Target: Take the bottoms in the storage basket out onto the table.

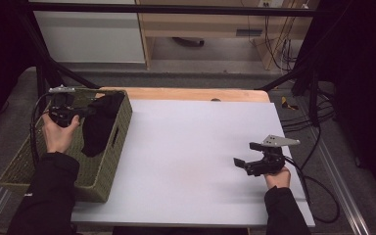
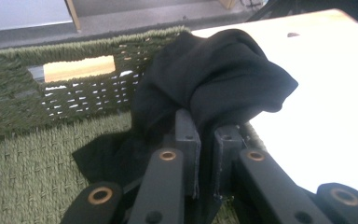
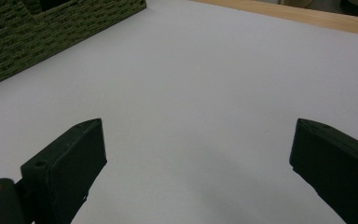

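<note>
Left claw [image 2: 206, 135] clenched on black cloth [image 2: 214, 79] over green basket [image 1: 108, 161] at nine o'clock; right claw [image 3: 198, 154] released above surface [image 1: 191, 147].

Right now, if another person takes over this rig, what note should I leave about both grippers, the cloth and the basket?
Left gripper: shut on the black cloth, held over the green woven basket.
Right gripper: open, holds nothing, over the white table sheet.
Black cloth: part hangs inside the basket, part drapes over its right rim beside the sheet.
Done: cloth brought to the basket.
Left: probably get the draped part fully inside, then open the left gripper.
</note>
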Action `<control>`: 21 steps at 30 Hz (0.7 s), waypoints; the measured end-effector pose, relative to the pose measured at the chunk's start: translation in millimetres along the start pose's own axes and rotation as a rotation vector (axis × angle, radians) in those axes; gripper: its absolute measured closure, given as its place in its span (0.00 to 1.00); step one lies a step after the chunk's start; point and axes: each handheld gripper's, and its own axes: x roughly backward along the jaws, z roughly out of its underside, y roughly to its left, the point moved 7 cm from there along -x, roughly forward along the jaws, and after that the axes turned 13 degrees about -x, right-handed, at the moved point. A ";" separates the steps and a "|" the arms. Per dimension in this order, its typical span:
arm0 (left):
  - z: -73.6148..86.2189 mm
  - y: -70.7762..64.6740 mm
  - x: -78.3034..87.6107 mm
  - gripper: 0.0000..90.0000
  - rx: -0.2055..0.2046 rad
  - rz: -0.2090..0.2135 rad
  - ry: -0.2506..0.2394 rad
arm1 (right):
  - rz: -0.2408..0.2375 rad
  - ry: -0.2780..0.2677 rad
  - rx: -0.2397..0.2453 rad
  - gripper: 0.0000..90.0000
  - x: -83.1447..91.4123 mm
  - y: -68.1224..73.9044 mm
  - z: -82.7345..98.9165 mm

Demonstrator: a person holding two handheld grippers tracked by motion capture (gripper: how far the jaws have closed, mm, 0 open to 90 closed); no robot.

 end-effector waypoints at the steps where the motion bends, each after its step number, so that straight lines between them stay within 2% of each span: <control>1: -0.6 -0.1 1.6 0.93 -0.001 -0.001 -0.004 | -0.001 0.001 0.003 0.05 -0.1 0.0 0.1; 21: -10.3 -1.6 30.9 0.93 -0.005 0.008 -0.044 | -0.003 0.003 0.004 0.05 -0.7 0.0 0.2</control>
